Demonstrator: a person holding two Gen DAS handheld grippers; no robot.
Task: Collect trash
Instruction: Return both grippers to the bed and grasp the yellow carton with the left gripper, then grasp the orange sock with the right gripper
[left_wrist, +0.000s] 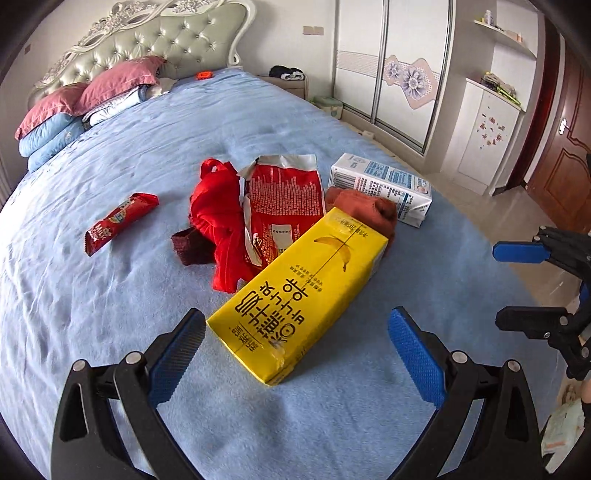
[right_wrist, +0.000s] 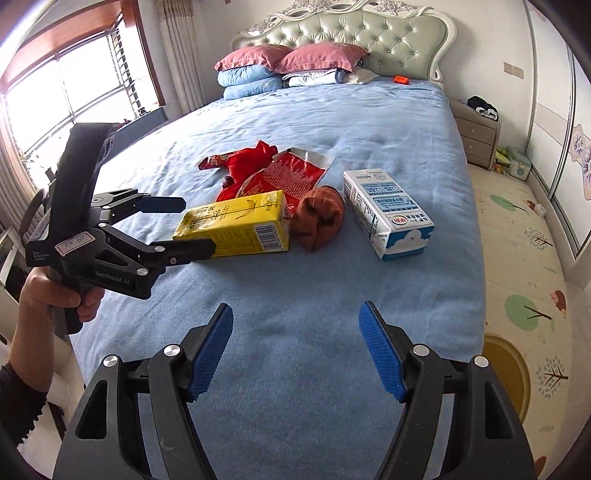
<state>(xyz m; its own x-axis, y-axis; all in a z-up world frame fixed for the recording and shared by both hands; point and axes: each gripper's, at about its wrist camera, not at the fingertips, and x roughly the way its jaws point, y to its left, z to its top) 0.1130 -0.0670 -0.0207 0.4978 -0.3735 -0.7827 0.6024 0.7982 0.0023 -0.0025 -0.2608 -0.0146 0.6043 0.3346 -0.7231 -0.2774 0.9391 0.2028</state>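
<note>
The yellow banana-milk carton (left_wrist: 299, 295) is found lying on the blue bedspread (left_wrist: 110, 314), long axis running near-to-far, just ahead of the wide-open, empty left gripper (left_wrist: 295, 354), probably nearer than the open, empty right gripper (right_wrist: 295, 350).

The bed (right_wrist: 332, 122) wears a plain light-blue cover. Just ahead of the left gripper (left_wrist: 295, 354), black with ridged blue pads, lies a bright yellow carton (left_wrist: 295, 295) printed with a banana and black lettering. Beyond it sits a red snack bag (left_wrist: 284, 199) with white print and a silver torn edge, beside red cloth (left_wrist: 214, 221) and a rust-brown sock (left_wrist: 362, 206). Further right is a white carton (left_wrist: 384, 184) with blue panels. Off to the left lies a red wrapper (left_wrist: 118, 221). By the pale green tufted headboard (right_wrist: 347, 33) are pink and blue pillows (right_wrist: 288, 59).
</note>
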